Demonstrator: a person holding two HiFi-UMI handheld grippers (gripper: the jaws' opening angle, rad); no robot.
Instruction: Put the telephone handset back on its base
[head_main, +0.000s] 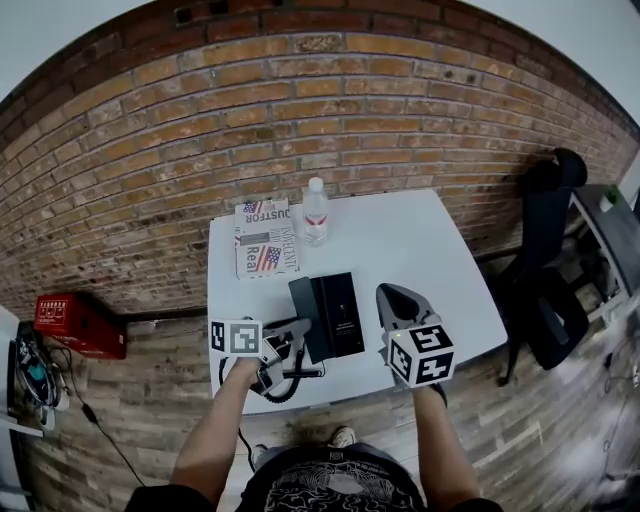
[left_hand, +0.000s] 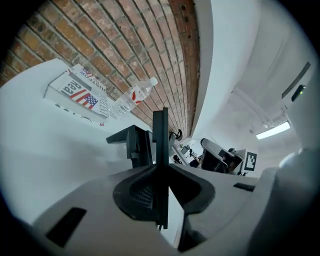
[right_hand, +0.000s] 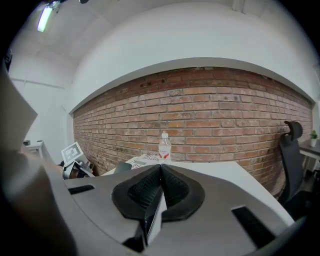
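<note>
The black telephone base (head_main: 335, 318) stands mid-table near the front edge; it also shows in the left gripper view (left_hand: 131, 142). My left gripper (head_main: 298, 335) hovers at the base's left side, shut on the black handset (left_hand: 160, 140), which shows edge-on as a narrow upright bar between the pads. The coiled cord (head_main: 283, 392) loops below the gripper at the table's front edge. My right gripper (head_main: 385, 292) hangs just right of the base, jaws shut with nothing in them (right_hand: 160, 187).
A water bottle (head_main: 315, 212) and a folded newspaper (head_main: 266, 238) sit at the back of the white table (head_main: 420, 250), by the brick wall. A black office chair (head_main: 545, 260) stands at the right. A red box (head_main: 78, 322) lies on the floor, left.
</note>
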